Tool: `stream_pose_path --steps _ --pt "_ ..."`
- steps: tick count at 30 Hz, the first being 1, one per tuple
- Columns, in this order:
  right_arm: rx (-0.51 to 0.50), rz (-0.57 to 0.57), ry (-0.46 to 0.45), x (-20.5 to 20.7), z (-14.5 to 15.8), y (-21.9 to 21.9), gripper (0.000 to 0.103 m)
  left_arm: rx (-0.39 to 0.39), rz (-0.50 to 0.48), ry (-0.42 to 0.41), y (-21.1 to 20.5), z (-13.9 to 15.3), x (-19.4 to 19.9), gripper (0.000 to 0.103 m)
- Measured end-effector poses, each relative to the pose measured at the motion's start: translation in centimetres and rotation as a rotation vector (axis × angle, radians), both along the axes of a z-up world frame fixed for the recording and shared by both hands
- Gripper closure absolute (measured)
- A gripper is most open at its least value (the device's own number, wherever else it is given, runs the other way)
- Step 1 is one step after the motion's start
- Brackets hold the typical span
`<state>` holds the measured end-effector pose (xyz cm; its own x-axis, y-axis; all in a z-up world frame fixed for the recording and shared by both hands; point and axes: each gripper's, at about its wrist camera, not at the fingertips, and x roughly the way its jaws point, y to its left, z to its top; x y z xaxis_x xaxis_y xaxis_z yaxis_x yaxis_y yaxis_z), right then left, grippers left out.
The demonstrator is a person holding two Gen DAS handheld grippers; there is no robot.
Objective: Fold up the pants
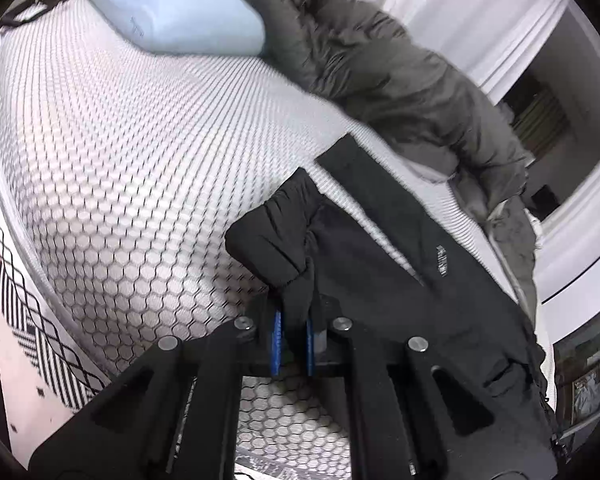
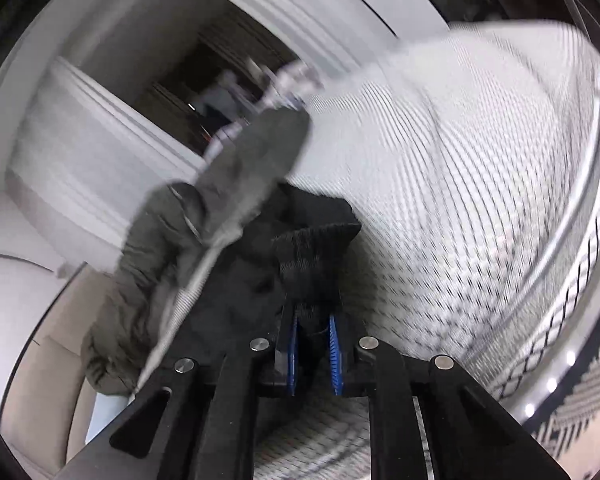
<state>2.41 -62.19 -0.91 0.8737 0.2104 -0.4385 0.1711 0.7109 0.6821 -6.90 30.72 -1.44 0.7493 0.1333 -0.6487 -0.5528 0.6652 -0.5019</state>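
Note:
Black pants (image 1: pixel 412 264) lie stretched across the white honeycomb-patterned mattress (image 1: pixel 140 152), running toward the lower right in the left wrist view. My left gripper (image 1: pixel 293 334) is shut on a bunched part of the gathered black waistband (image 1: pixel 276 240), lifting it slightly off the bed. In the right wrist view, my right gripper (image 2: pixel 314 350) is shut on the ribbed black cuff (image 2: pixel 316 256) of the pants, with the cloth pinched between the blue pads (image 2: pixel 334 354). That view is blurred by motion.
A dark grey padded jacket (image 1: pixel 380 60) lies heaped along the bed's far side and also appears as the grey jacket (image 2: pixel 204 216) left of the cuff. A light blue pillow (image 1: pixel 172 8) sits at the head. White moulded wall panels (image 2: pixel 80 168) stand beyond the bed.

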Motion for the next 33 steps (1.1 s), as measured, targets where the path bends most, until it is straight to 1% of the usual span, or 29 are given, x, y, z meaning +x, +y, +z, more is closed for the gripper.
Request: stream_pose_path --steps 3,6,8,11,13,14,15,16,18,20,21,22,24,25,26,27,28,29,30,31,33 --pt "-0.026 -0.047 -0.045 -0.2 1.2 0.5 0.091 -0.01 -0.009 -0.043 0.1 1.3 0.3 0.098" --pt "-0.02 -0.09 -0.09 0.4 2.8 1.2 0.091 -0.028 -0.02 -0.072 0.7 2.5 1.6 0.098" --pt "-0.03 -0.126 -0.109 1.5 3.8 1.9 0.091 -0.021 -0.022 -0.089 1.2 3.6 3.0 0.098" --pt "-0.107 -0.181 -0.117 3.3 6.2 3.8 0.091 -0.016 -0.022 -0.105 2.1 5.2 5.9 0.098" --pt "-0.147 -0.192 -0.116 5.4 8.2 5.0 0.091 -0.021 -0.025 -0.108 2.8 6.1 8.6 0.098" --pt "-0.166 -0.191 -0.111 6.8 9.0 5.5 0.091 -0.014 -0.028 -0.101 3.2 6.7 10.5 0.098" --pt "-0.206 -0.195 -0.1 9.0 10.2 6.3 0.091 0.005 -0.03 -0.09 3.5 7.3 12.4 0.098" --pt "-0.233 -0.198 -0.095 10.1 11.2 6.8 0.091 0.018 -0.032 -0.079 3.7 7.8 14.2 0.098" --pt "-0.305 -0.198 -0.072 14.5 12.9 8.0 0.091 0.038 -0.038 -0.042 4.2 8.4 18.6 0.098" --pt "-0.339 -0.188 -0.045 18.4 14.0 8.9 0.091 0.06 -0.033 0.006 4.8 8.6 23.2 0.098" --pt "-0.35 -0.186 -0.029 20.9 14.2 9.4 0.091 0.074 -0.032 0.027 5.0 8.6 25.3 0.097" --pt "-0.368 -0.188 -0.003 23.4 14.1 9.5 0.091 0.104 -0.039 0.065 5.1 8.5 28.1 0.097" --pt "-0.441 -0.194 0.042 28.5 13.7 10.7 0.091 0.144 -0.043 0.144 5.3 7.9 32.1 0.096" --pt "-0.455 -0.185 0.056 30.3 13.1 11.0 0.089 0.161 -0.041 0.185 5.5 7.5 33.6 0.088" --pt "-0.469 -0.172 0.087 32.4 12.5 11.5 0.075 0.168 -0.05 0.196 5.5 7.2 34.3 0.084" --pt "-0.494 -0.168 0.141 34.5 12.0 12.0 0.064 0.176 -0.057 0.193 5.5 7.0 34.8 0.061" --pt "-0.506 -0.172 0.151 34.9 11.5 12.1 0.059 0.189 -0.049 0.189 5.3 6.9 34.6 0.026" --pt "-0.516 -0.177 0.152 35.1 11.2 12.4 0.046 0.209 -0.037 0.164 5.1 7.0 34.0 0.015" --pt "-0.52 -0.176 0.153 34.8 10.7 12.4 0.03 0.229 -0.029 0.14 4.9 7.1 33.3 0.008" --pt "-0.523 -0.165 0.143 34.3 10.3 12.6 0.026 0.235 -0.035 0.137 4.8 7.0 32.7 0.008" --pt "-0.526 -0.126 0.13 32.6 9.7 13.2 0.024 0.197 -0.071 0.126 4.4 6.6 31.5 0.008"
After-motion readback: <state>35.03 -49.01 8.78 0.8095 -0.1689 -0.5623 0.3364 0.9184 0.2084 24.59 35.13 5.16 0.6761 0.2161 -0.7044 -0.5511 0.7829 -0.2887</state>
